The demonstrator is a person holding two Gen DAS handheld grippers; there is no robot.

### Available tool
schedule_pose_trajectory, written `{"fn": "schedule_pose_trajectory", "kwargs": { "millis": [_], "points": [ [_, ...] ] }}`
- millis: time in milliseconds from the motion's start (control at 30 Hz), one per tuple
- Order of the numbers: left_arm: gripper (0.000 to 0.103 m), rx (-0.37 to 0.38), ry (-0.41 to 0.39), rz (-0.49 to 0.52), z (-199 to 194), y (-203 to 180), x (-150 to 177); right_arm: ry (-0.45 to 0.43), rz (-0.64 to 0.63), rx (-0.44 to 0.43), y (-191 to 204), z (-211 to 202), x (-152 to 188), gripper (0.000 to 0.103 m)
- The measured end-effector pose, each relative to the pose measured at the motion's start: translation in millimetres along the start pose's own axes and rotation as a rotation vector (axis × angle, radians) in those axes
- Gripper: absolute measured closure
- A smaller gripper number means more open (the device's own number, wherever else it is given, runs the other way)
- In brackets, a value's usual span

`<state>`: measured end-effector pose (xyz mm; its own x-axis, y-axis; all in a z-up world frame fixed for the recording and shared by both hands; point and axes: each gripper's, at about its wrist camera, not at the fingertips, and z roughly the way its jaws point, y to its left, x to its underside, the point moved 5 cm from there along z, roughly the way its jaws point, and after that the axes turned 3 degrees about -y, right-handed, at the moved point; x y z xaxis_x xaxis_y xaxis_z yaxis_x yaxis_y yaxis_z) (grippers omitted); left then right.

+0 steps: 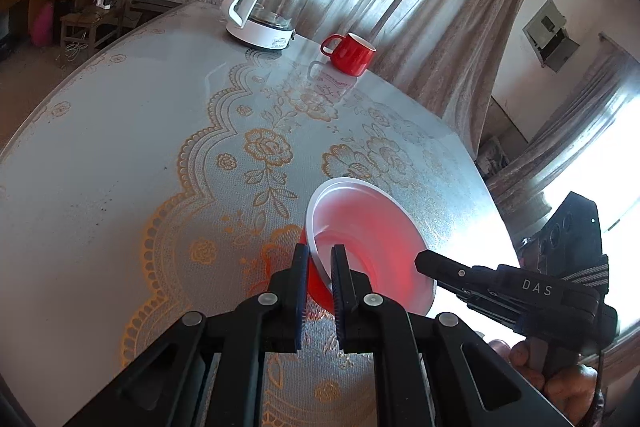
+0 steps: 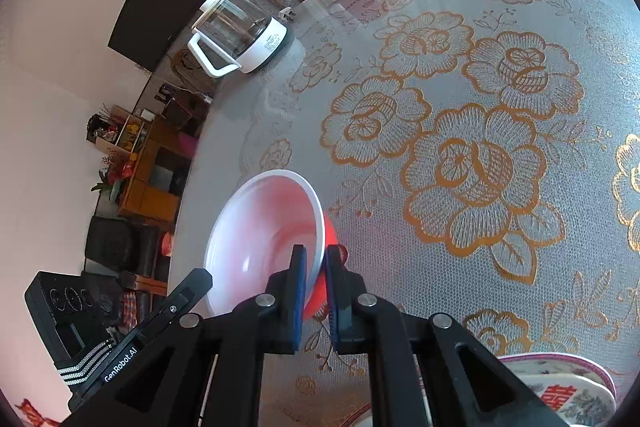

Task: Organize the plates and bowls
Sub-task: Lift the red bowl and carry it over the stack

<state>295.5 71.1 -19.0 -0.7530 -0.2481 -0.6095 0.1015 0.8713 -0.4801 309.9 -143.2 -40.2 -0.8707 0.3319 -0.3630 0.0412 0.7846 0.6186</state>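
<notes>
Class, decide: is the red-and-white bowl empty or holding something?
Empty: the bowl shows only its bare white inside in both wrist views, with nothing lying in it.

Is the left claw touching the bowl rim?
Touching. The left wrist view shows the left claw closed on the rim of the red-and-white bowl, one finger outside the wall, the other inside.

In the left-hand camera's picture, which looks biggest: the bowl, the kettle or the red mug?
1. Bowl, largest, though it sits nearest the camera, which inflates it.
2. Kettle.
3. Red mug, smallest.
</notes>
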Motion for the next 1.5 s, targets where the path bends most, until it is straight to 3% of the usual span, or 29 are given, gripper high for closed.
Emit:
{"fn": "schedule_pose_trajectory", "kwargs": {
  "millis": [267, 800, 933, 1233, 1500],
  "points": [
    [0.092, -0.096, -0.068, 0.085, -40, 3, 30, 0.059, -0.076, 0.004, 21, 4, 33, 0.095],
    [0.092, -0.017, -0.054, -0.096, -111, 47, 95, 0.201, -0.349, 0.035, 75, 1, 98, 0.094],
    [0.092, -0.054, -0.051, -0.1, -110, 58, 103, 0.24, -0.379, 0.044, 79, 12, 113, 0.094],
    [0.08, -0.117, -0.064, -0.076, -108, 63, 108, 0.217, -0.461, 0.095, 87, 17, 128, 0.092],
    [0.08, -0.178, -0.065, -0.045, -106, 62, 112, 0.174, -0.465, 0.105, 89, 13, 135, 0.09]
  ]
}}
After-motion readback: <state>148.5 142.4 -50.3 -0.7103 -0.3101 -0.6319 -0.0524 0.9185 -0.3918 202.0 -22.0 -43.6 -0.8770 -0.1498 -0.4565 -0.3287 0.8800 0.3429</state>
